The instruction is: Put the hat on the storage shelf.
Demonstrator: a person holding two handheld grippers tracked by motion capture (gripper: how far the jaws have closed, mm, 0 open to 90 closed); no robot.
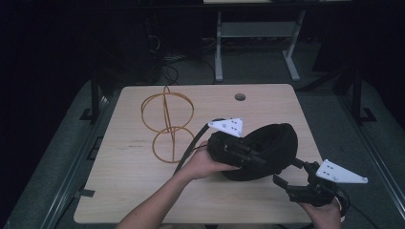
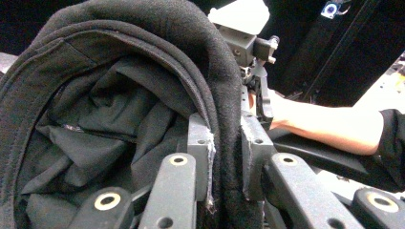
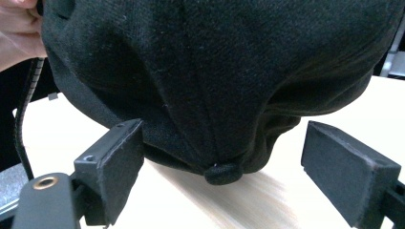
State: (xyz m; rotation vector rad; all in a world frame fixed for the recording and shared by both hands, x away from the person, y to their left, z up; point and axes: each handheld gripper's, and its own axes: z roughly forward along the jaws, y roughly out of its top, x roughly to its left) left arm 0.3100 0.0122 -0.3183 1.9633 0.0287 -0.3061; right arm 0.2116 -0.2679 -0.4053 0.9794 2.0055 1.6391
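A black cap [image 1: 274, 143] is held up on its side over the right part of the wooden table [image 1: 129, 176]. My left gripper [image 1: 248, 155] is shut on the cap's rim. In the left gripper view, the pads of the left gripper [image 2: 228, 138] pinch the thick edge of the cap [image 2: 119, 95], whose lining shows to the left. My right gripper [image 1: 288, 171] is open just right of the crown. In the right gripper view, the wide-apart pads of the right gripper [image 3: 229, 162] flank the cap [image 3: 215, 62] and its top button [image 3: 222, 172] without touching.
A yellow wire stand [image 1: 167, 121] made of hoops sits on the table's left-middle. A round cable hole [image 1: 240, 97] lies near the far edge. White desk legs [image 1: 218, 47] stand on the floor beyond the table.
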